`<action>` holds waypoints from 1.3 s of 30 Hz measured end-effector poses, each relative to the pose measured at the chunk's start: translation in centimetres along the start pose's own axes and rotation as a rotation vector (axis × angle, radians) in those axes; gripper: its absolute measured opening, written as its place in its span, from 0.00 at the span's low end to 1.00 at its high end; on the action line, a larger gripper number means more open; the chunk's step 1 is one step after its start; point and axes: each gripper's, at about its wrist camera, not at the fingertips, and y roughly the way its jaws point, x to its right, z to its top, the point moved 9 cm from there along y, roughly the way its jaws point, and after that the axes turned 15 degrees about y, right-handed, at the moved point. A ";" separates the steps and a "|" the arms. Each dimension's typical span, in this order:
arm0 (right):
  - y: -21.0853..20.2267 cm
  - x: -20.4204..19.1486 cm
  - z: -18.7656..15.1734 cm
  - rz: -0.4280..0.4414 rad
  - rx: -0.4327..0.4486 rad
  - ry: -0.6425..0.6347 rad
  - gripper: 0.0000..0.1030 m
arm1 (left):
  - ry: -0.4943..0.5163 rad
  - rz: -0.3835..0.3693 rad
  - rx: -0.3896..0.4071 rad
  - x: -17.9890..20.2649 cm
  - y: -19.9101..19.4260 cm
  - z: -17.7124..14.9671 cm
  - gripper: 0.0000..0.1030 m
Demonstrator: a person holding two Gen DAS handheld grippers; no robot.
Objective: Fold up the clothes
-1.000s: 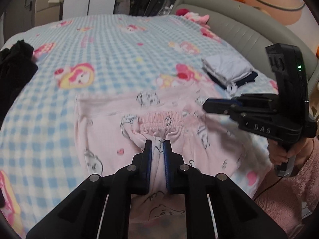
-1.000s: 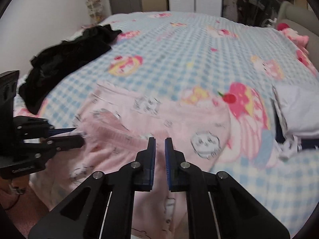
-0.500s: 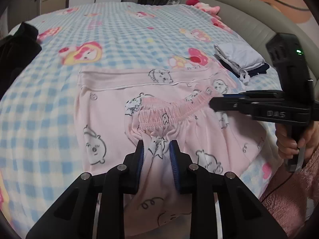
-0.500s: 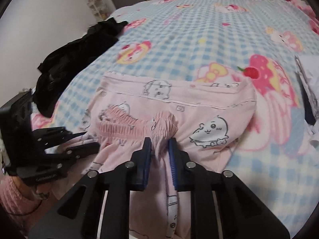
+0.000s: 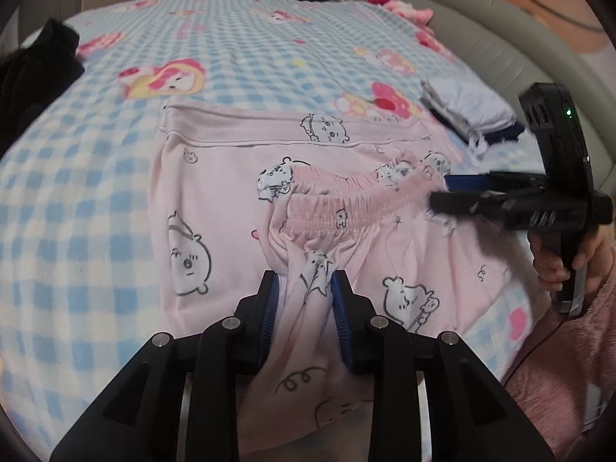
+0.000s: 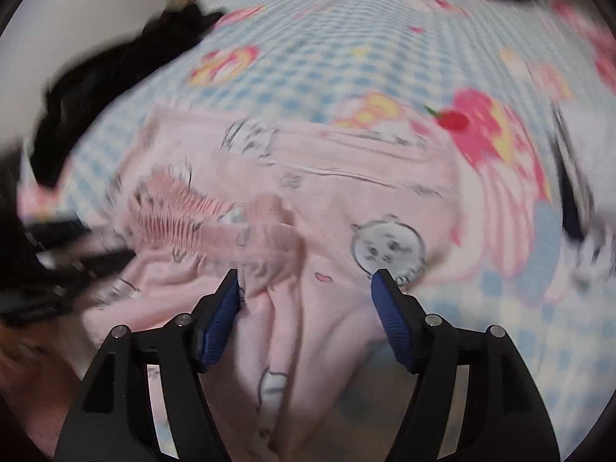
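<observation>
No text, label, brand or number can be read in either view. The lettering on the side of the right gripper [image 5: 439, 194], at three o'clock in the left wrist view, is smeared by motion blur. The right wrist view is blurred throughout.

Pajama pants [image 5: 238, 208] lie on the bed [image 5: 77, 208] — folded stack [image 5: 467, 109] to their right.

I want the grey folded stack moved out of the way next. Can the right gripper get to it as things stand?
Probably yes: the right gripper is open and holds nothing, and the folded grey stack lies on the bedspread just beyond the pink pajama pants, nothing between.
</observation>
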 end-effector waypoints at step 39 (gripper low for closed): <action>6.9 -2.7 6.4 -0.059 0.016 0.022 0.30 | -0.138 0.003 0.018 -6.7 1.1 5.9 0.48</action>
